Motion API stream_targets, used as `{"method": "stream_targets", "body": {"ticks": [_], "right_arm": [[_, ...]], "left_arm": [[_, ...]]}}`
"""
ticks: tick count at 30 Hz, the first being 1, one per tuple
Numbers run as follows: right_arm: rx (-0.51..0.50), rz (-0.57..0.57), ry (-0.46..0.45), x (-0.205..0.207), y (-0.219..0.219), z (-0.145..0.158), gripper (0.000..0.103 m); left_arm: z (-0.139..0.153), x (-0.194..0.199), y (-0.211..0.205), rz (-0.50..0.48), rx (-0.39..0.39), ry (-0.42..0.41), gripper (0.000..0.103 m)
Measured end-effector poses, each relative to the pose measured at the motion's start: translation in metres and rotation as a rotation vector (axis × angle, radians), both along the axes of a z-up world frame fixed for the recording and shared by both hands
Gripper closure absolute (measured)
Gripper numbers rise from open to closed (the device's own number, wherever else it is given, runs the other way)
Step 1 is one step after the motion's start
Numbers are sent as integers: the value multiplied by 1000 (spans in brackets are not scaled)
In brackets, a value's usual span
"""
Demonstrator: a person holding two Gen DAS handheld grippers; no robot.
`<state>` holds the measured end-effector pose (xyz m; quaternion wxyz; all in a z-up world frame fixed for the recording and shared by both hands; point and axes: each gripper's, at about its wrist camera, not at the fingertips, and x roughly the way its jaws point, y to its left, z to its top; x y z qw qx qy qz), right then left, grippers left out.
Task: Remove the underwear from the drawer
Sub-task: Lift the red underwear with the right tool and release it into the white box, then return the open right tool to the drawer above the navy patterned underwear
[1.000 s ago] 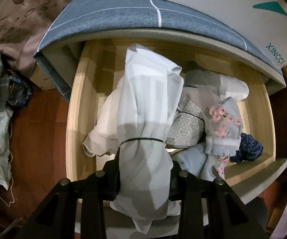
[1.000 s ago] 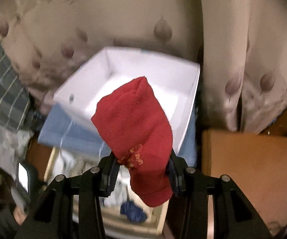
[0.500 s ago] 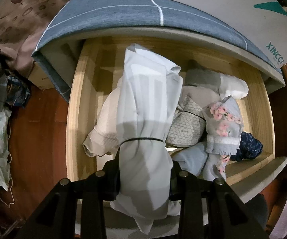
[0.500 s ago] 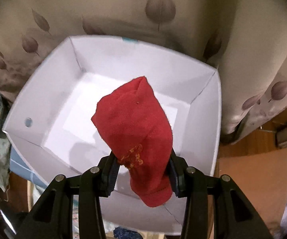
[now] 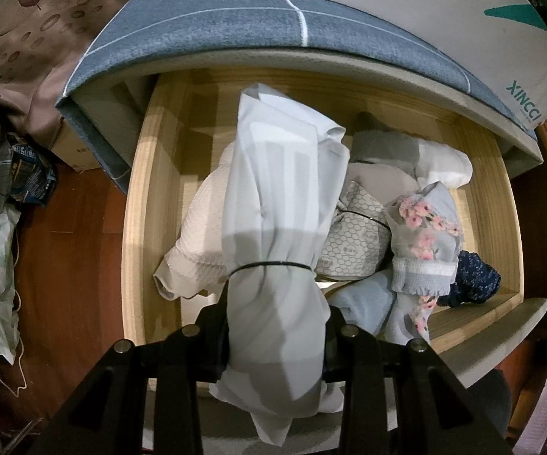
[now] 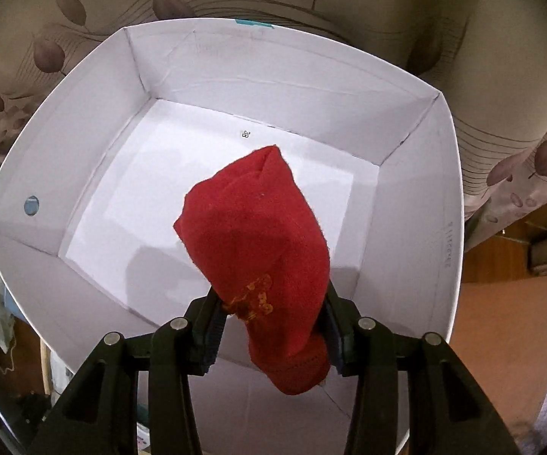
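In the left wrist view, my left gripper is shut on a pale white rolled underwear bundle bound with a thin black band. It hangs over the open wooden drawer. In the right wrist view, a rolled red underwear piece with an orange emblem sits between the pads of my right gripper. Those jaws are opening, and the pads still touch the red cloth on both sides. The red piece hangs above the floor of an otherwise empty white cardboard box.
The drawer holds more rolled garments: a floral one, a honeycomb-patterned one and a navy one. Blue-grey bedding overhangs the drawer's back. The white box rests on a leaf-patterned bedspread. Reddish wood floor lies left.
My right gripper has come down over the white box with the red underwear, and the box now fills that view. The left gripper and its bundle have not moved.
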<state>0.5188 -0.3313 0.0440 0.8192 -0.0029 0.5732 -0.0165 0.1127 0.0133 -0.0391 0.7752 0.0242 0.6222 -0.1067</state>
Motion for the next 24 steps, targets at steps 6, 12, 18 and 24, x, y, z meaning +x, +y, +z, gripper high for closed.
{"method": "stream_targets", "body": {"ticks": [6,12,18,24], "right_arm": [[-6,9,6,0,-1,1,60],[0,8,-5,3,1,1,53],[5,9,-75,-3,7,20,35],[53,38,-164,-36,11,53,33]], "left_arm": [[0,-1,-1,-1,5,-4,69],[0,-1,0,-2,3,-5,69],[0,-1,0,-3,4,-8,69],[-1,-2,-1,2,3,-17,69]]}}
